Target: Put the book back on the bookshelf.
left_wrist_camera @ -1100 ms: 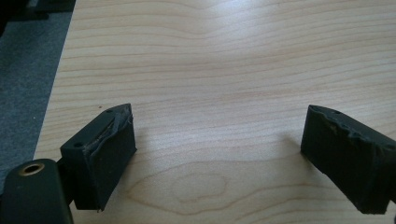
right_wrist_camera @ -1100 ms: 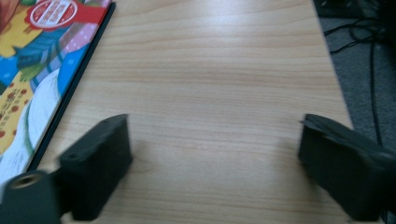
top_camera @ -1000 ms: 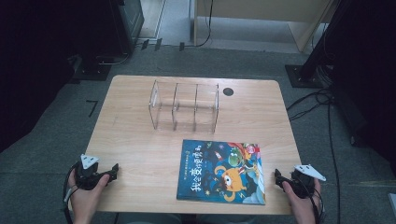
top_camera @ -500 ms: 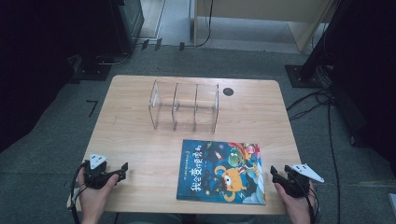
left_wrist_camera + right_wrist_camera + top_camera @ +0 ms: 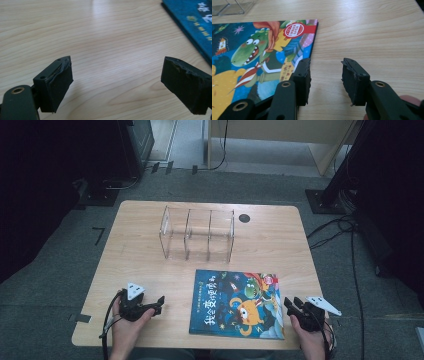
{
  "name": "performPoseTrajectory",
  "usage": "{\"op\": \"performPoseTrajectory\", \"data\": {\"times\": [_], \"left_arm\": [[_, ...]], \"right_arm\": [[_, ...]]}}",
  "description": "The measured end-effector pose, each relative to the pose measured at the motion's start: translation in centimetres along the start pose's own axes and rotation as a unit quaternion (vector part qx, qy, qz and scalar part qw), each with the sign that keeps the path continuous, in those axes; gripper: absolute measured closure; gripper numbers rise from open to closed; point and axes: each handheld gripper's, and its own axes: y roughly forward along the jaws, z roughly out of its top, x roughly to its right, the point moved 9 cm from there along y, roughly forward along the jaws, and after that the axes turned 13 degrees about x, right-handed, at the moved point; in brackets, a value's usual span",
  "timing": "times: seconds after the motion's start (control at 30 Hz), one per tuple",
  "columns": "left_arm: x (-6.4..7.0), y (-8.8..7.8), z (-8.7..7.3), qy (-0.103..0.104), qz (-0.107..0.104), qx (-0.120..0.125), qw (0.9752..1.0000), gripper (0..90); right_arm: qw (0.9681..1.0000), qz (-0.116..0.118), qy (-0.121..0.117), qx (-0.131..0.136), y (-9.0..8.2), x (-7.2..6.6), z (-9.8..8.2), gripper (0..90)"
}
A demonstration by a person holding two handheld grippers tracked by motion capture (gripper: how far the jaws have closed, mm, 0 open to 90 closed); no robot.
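A big flat picture book with a blue cover and a yellow cartoon monster [image 5: 237, 304] lies flat on the light wooden table [image 5: 140, 265], near the person's edge. Behind it stands a clear plastic rack with upright dividers [image 5: 197, 234], and its slots have nothing in them. The book is well apart from the rack.

The right gripper [image 5: 291, 304] sits just beside the book's right edge. Its jaws have just been closing and now stand partly shut, with only bare table between them. One jaw is right next to the book's edge, but nothing is pinched yet.

The left gripper [image 5: 159, 302] is near the book's left edge, not touching it. Its jaws are wide apart and hold nothing.

So the job looks like it is only starting. The book is not lifted yet, and it probably has to go into the rack.
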Motion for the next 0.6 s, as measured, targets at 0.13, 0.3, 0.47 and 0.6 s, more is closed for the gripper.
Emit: {"op": "performPoseTrajectory", "data": {"times": [0.13, 0.3, 0.47, 0.6], "left_arm": [[1.9, 0.7, 0.2, 0.006, -0.017, -0.002, 0.9998, 10.7], [4.0, 1.5, 0.3, 0.018, -0.035, -0.007, 0.9992, 11.2], [6.0, 2.2, 0.2, 0.023, -0.053, -0.014, 0.9982, 11.6], [7.2, 2.5, 0.0, 0.02, -0.064, -0.017, 0.9976, 12.2]], "right_arm": [[0.9999, 0.003, 0.011, 0.006, 0.1, -0.5, 0.2, 65.8], [0.9995, 0.021, 0.022, -0.009, 0.5, -1.0, -0.3, 71.2], [0.9982, 0.037, 0.044, -0.019, 0.8, -1.5, -0.6, 77.9], [0.998, 0.04, 0.045, -0.019, 1.1, -1.8, -0.8, 78.1]]}}
